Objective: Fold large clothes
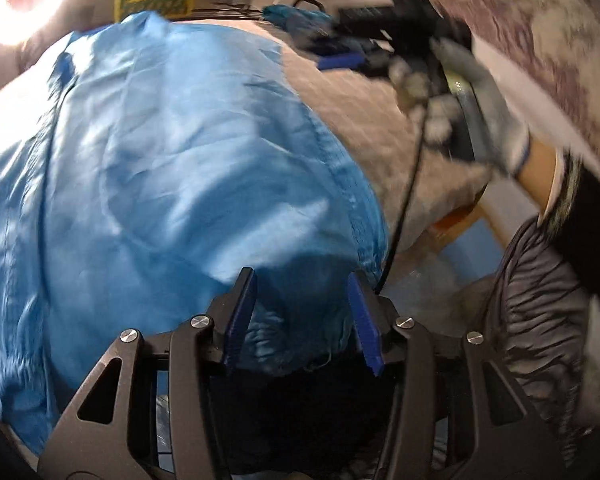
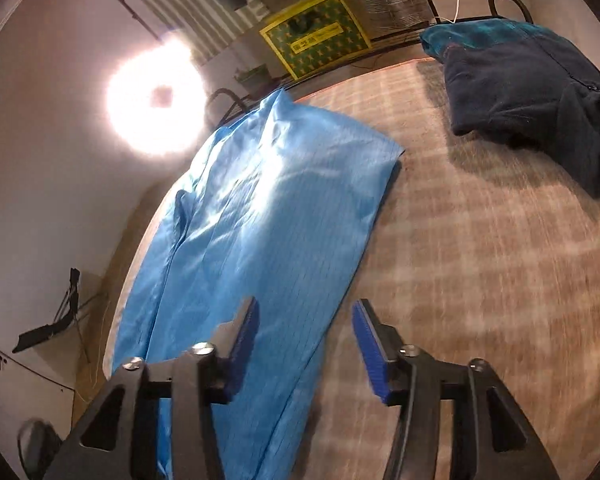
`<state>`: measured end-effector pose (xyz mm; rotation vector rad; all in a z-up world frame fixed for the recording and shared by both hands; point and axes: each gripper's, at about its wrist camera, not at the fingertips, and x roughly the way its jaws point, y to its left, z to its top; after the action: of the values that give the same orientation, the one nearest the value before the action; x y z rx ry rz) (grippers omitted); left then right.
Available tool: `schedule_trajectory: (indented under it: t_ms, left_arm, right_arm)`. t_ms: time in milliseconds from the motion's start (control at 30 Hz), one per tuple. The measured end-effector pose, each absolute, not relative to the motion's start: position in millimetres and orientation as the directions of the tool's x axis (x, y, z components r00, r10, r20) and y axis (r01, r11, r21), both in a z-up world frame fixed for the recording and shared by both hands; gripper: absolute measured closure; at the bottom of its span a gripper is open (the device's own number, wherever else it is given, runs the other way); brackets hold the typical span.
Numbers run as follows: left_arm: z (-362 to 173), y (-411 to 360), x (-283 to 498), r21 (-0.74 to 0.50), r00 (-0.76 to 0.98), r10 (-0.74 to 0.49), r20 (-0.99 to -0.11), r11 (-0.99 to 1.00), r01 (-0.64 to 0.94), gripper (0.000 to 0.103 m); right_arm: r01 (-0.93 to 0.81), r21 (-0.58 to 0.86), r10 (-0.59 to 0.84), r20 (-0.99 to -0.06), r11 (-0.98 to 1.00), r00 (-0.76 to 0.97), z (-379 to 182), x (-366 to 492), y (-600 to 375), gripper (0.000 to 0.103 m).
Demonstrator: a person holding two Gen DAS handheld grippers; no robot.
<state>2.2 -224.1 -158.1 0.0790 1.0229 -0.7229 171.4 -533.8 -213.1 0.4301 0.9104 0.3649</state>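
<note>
While both tongs (image 1: pixel 301 280) (image 2: pixel 304 306) gape empty over the blue garment (image 2: pixel 260 208), dark folded clothes (image 2: pixel 531 108) lie well apart.

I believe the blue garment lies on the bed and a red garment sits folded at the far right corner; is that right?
Not quite: the garment at the far right corner is dark navy, not red, as the right wrist view shows. The rest holds: the blue garment lies on the bed.

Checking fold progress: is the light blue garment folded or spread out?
Folded lengthwise: the blue garment lies as a long, narrow panel on the checked surface, edges straight. Further layers cannot be told.
</note>
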Motion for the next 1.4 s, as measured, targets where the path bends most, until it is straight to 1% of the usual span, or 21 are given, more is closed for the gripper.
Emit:
schedule_trajectory:
  t_ms: [167,200,233,300,433,500,600,633,667,733,867,933,1033,1100,1133,1167,1233,1267,1300,1333,1400]
  left_arm:
    - [-172,-246,-3,-0.172,0.338,-0.457,-0.823,0.767,0.618,0.055]
    - [-172,-249,-3,-0.153,0.347,-0.445,-0.826,0.768,0.622,0.057]
    - [-172,-251,-2,-0.138,0.358,-0.436,-0.825,0.771,0.622,0.073]
    - [-172,-252,-1,-0.128,0.367,-0.427,-0.827,0.777,0.616,0.092]
    - [-170,-252,4,-0.161,0.347,-0.447,-0.825,0.773,0.614,0.102]
    - [-166,-252,1,-0.180,0.333,-0.465,-0.820,0.763,0.621,0.103]
    - [-162,-250,0,-0.233,0.302,-0.502,-0.810,0.749,0.620,0.103]
    - [-161,-249,-1,-0.261,0.285,-0.519,-0.806,0.744,0.615,0.103]
    - [-160,-248,-2,-0.280,0.273,-0.529,-0.803,0.740,0.611,0.103]
    - [-158,-249,-4,-0.313,0.251,-0.549,-0.797,0.731,0.606,0.103]
    - [-157,-259,-13,-0.363,0.216,-0.585,-0.782,0.708,0.605,0.103]
    - [-163,-265,-15,-0.341,0.215,-0.569,-0.793,0.708,0.618,0.103]
    - [-171,-269,-12,-0.345,0.201,-0.560,-0.804,0.713,0.611,0.103]
    - [-168,-266,-14,-0.337,0.202,-0.558,-0.805,0.711,0.617,0.103]
    - [-164,-264,-16,-0.329,0.215,-0.556,-0.803,0.714,0.618,0.103]
    - [-158,-259,-17,-0.328,0.224,-0.561,-0.797,0.713,0.620,0.103]
    - [-146,-247,-19,-0.323,0.257,-0.565,-0.784,0.724,0.609,0.103]
    - [-141,-237,-18,-0.320,0.277,-0.562,-0.779,0.737,0.595,0.100]
    - [-136,-228,-18,-0.321,0.299,-0.561,-0.772,0.750,0.578,0.091]
    - [-132,-216,-18,-0.328,0.327,-0.560,-0.761,0.768,0.551,0.078]
    - [-129,-189,-14,-0.372,0.381,-0.563,-0.734,0.801,0.469,0.069]
  right_arm:
    - [-0.065,0.522,0.461,-0.680,0.850,0.570,-227,200,-547,0.046]
    - [-0.050,0.523,0.454,-0.684,0.851,0.572,-230,205,-549,0.046]
    - [-0.039,0.527,0.451,-0.684,0.849,0.574,-233,210,-552,0.047]
    - [-0.022,0.552,0.460,-0.672,0.833,0.581,-237,221,-556,0.048]
    - [-0.001,0.591,0.483,-0.657,0.806,0.580,-245,249,-557,0.051]
    - [0.001,0.591,0.481,-0.658,0.807,0.579,-248,263,-553,0.059]
    - [-0.001,0.596,0.490,-0.659,0.803,0.571,-251,281,-546,0.086]
    - [0.002,0.579,0.474,-0.670,0.816,0.571,-250,286,-543,0.102]
    - [0.003,0.551,0.450,-0.685,0.835,0.573,-248,290,-540,0.103]
    - [-0.009,0.513,0.421,-0.695,0.858,0.583,-241,295,-534,0.103]
    - [-0.058,0.507,0.429,-0.658,0.860,0.619,-223,300,-524,0.103]
    - [-0.067,0.456,0.396,-0.680,0.887,0.617,-221,305,-518,0.103]
    - [-0.009,0.353,0.291,-0.758,0.936,0.583,-230,311,-514,0.103]
    - [0.008,0.327,0.267,-0.785,0.945,0.559,-235,312,-517,0.099]
    - [0.007,0.341,0.280,-0.783,0.940,0.556,-234,311,-520,0.097]
    - [0.007,0.360,0.295,-0.776,0.933,0.557,-231,307,-524,0.085]
    - [-0.005,0.391,0.320,-0.747,0.921,0.582,-220,297,-534,0.067]
    - [-0.010,0.398,0.324,-0.731,0.917,0.600,-212,291,-538,0.067]
    - [-0.017,0.412,0.334,-0.715,0.911,0.614,-205,287,-542,0.067]
    - [-0.022,0.427,0.347,-0.701,0.904,0.623,-199,282,-545,0.067]
    - [-0.035,0.453,0.370,-0.679,0.891,0.634,-187,272,-548,0.067]
